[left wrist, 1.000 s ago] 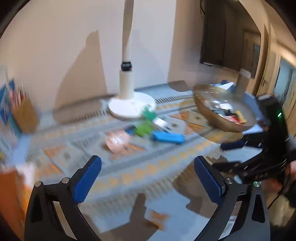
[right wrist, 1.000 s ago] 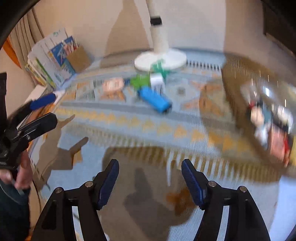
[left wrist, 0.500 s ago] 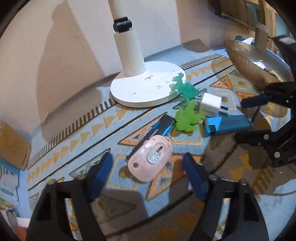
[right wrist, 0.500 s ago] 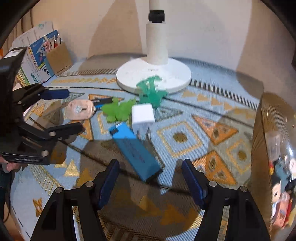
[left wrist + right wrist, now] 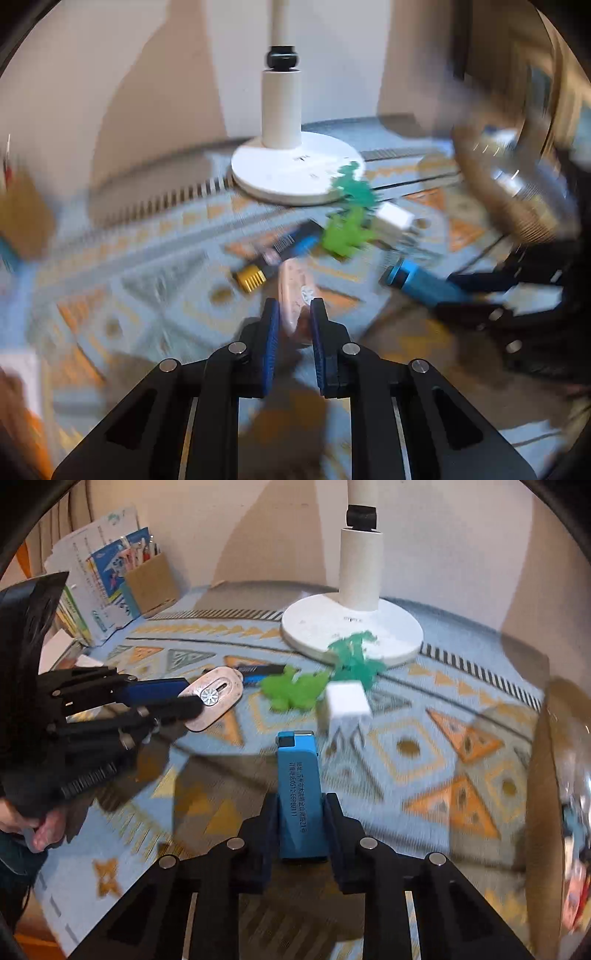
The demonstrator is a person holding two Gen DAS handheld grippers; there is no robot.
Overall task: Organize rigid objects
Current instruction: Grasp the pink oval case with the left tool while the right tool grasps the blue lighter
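both grippers have just been closing, each with an object between its jaws. the left gripper (image 5: 293,314) is clamped on the pink oval piece (image 5: 295,295), which sits in front of the white lamp base (image 5: 351,627), between the base and the cameras. the right gripper (image 5: 301,812) is clamped on the blue lighter (image 5: 301,794), which lies in front of the base and points roughly toward it.

risk points, as judgement:

- the pink oval piece is gripped near one end, with most of its body beyond the pads. a fast lift could let it pivot or slide out.
- the lighter is smooth-sided and held at its near end. it may tilt in the grip.
- the white charger plug (image 5: 347,701) stands just beside the far tip of the lighter, on the base side. a sweep of the lighter could knock it over.
- the light green toy (image 5: 291,692) and the blue-and-gold clipper (image 5: 280,254) lie near the pink piece, toward the base. dragging the piece instead of lifting it could scatter them.
- the glass bowl (image 5: 554,775), well to the right of the base, already holds items. a careless drop could bounce out.
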